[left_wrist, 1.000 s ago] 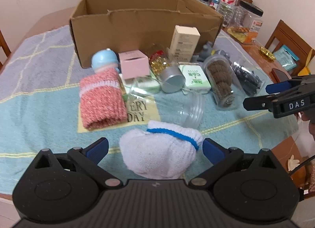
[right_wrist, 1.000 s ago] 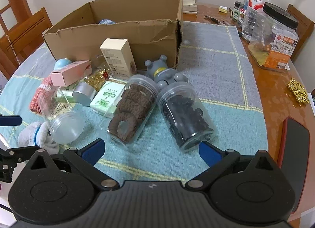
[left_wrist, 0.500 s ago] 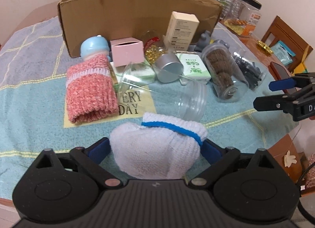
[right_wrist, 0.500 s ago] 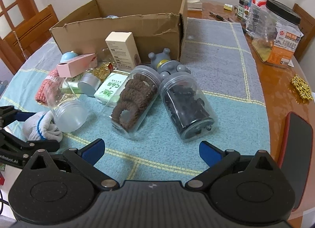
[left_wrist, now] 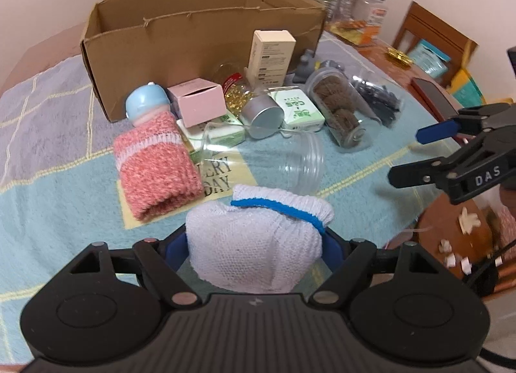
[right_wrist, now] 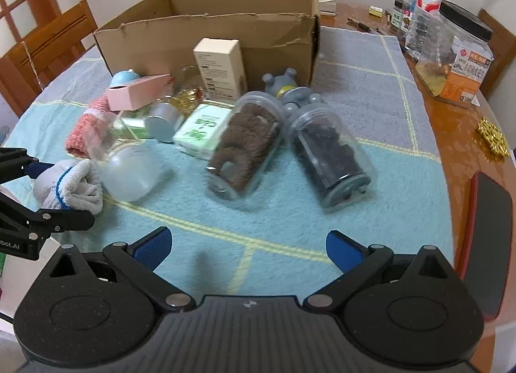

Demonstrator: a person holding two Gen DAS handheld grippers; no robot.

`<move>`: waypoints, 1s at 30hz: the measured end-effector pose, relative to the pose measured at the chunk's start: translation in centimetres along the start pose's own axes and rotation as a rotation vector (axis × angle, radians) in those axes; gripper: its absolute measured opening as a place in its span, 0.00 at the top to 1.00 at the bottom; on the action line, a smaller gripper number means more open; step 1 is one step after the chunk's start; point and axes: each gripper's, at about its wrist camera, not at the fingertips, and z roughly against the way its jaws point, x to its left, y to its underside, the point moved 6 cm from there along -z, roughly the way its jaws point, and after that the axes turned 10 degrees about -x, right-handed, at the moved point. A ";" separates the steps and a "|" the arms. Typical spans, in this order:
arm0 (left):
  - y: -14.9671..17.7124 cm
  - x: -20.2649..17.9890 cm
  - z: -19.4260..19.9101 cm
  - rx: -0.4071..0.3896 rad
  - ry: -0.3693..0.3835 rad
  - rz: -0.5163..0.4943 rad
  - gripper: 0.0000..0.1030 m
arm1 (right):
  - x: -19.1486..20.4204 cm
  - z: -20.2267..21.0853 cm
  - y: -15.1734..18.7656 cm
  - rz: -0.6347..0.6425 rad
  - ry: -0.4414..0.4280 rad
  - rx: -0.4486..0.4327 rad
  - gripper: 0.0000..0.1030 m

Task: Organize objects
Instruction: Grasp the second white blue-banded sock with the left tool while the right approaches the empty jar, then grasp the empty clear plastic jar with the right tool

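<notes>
At the table's near edge, our left tongs [left_wrist: 254, 249] have just been closing and now squeeze a soft, light white sock bundle [left_wrist: 258, 244] at mid-body; right tongs [right_wrist: 246, 249] gape empty.

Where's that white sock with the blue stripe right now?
The white sock sits at the table's near edge between the left gripper pads, which have just been closing on it, beside the clear empty jar.

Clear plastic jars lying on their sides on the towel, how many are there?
3: an empty jar beside the white glove, a jar of brown rings in the middle, and a jar of dark pieces to its right. More may hide behind the clutter.
</notes>
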 end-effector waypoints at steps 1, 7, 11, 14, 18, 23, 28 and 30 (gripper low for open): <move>-0.1 0.2 0.3 -0.001 0.007 -0.007 0.22 | 0.5 0.0 0.1 -0.014 -0.003 0.005 0.00; 0.2 2.3 2.3 -0.003 0.003 -0.031 0.22 | 4.0 -0.3 -0.8 -0.037 -0.025 0.007 0.00; -0.1 4.1 2.8 -0.013 -0.027 -0.031 0.22 | 6.1 -0.8 -1.8 -0.038 -0.037 0.005 0.00; -0.2 5.5 2.9 -0.023 -0.048 -0.020 0.22 | 7.5 -1.4 -2.5 -0.046 -0.038 0.013 0.00; -0.6 7.4 3.1 -0.039 -0.068 -0.012 0.22 | 9.0 -2.1 -3.7 -0.087 -0.029 0.020 0.00; -0.9 9.7 3.1 -0.051 -0.090 -0.012 0.22 | 11.1 -2.8 -5.7 -0.104 0.012 -0.004 0.00; -1.2 11.8 3.2 -0.056 -0.105 -0.026 0.22 | 11.9 -4.1 -7.0 -0.127 0.086 -0.025 0.00; -1.3 12.2 3.1 -0.059 -0.106 -0.034 0.22 | 11.9 -4.6 -7.3 -0.169 0.098 -0.026 0.00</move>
